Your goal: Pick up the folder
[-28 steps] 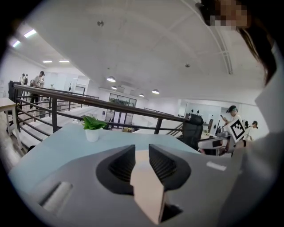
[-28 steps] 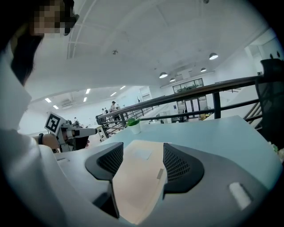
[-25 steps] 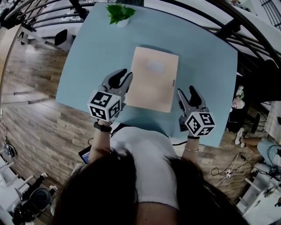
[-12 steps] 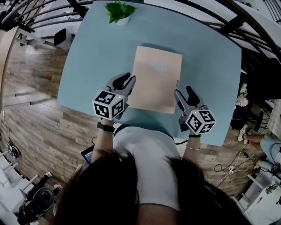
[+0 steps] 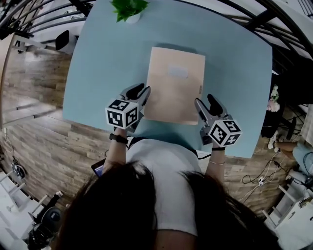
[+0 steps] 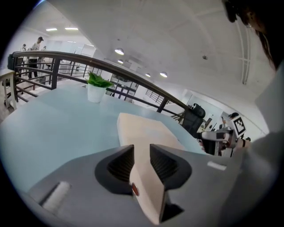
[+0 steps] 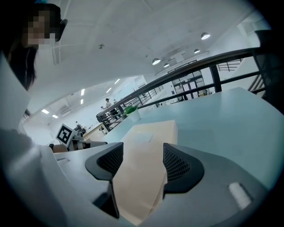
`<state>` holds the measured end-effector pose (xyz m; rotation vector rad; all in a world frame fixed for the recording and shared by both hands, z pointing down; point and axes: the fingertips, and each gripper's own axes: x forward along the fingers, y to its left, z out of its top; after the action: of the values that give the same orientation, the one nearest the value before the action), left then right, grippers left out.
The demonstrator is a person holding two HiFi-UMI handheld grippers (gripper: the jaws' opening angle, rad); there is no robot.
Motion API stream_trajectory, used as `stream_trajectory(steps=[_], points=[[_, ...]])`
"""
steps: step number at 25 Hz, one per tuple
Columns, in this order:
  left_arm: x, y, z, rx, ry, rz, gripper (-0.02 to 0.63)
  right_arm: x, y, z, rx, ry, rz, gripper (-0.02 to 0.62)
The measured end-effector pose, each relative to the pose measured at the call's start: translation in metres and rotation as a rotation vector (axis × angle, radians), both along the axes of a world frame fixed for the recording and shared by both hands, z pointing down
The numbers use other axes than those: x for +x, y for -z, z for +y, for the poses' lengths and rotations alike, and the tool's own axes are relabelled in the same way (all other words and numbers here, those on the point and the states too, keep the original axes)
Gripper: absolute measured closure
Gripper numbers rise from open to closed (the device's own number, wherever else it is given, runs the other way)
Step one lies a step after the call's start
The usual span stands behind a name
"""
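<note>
A tan folder (image 5: 175, 83) lies flat on the light-blue table (image 5: 107, 63), long side pointing away from me. My left gripper (image 5: 141, 92) hangs low at the folder's near left corner. In the left gripper view the folder (image 6: 142, 133) shows in the narrow gap of the left gripper (image 6: 142, 153), whose jaws are opening; I see no pad pressing on it. My right gripper (image 5: 205, 101) is at the near right corner, jaws wide. In the right gripper view the folder (image 7: 146, 146) lies loose between the jaws of the right gripper (image 7: 143, 153).
A small potted plant (image 5: 128, 9) stands at the table's far edge, beyond the folder. A dark railing (image 6: 66, 60) runs behind the table. The table's near edge (image 5: 161, 134) is close to my body, with wooden floor to the left.
Both grippers have sunk toward the table at the folder's near corners. The left one has also shifted slightly toward the folder's left edge. The folder has stayed put.
</note>
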<state>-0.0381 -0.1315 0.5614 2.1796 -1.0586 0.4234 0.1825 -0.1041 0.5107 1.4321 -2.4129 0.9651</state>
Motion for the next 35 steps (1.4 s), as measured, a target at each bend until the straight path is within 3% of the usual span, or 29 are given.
stream_trajectory(steps=[9, 19, 29, 35], points=[[0.003, -0.036, 0.003, -0.122, 0.036, 0.072, 0.476, 0.003, -0.022, 0.002, -0.054, -0.005, -0.032, 0.341], [0.005, -0.039, 0.002, -0.195, 0.075, 0.212, 0.459, 0.006, -0.032, 0.005, -0.090, -0.020, -0.090, 0.341], [-0.002, -0.051, 0.002, -0.228, 0.095, 0.149, 0.443, 0.015, -0.036, 0.007, -0.099, -0.060, -0.112, 0.341], [-0.006, -0.053, 0.003, -0.215, 0.131, 0.161, 0.422, 0.018, -0.046, 0.008, -0.125, -0.066, -0.121, 0.341]])
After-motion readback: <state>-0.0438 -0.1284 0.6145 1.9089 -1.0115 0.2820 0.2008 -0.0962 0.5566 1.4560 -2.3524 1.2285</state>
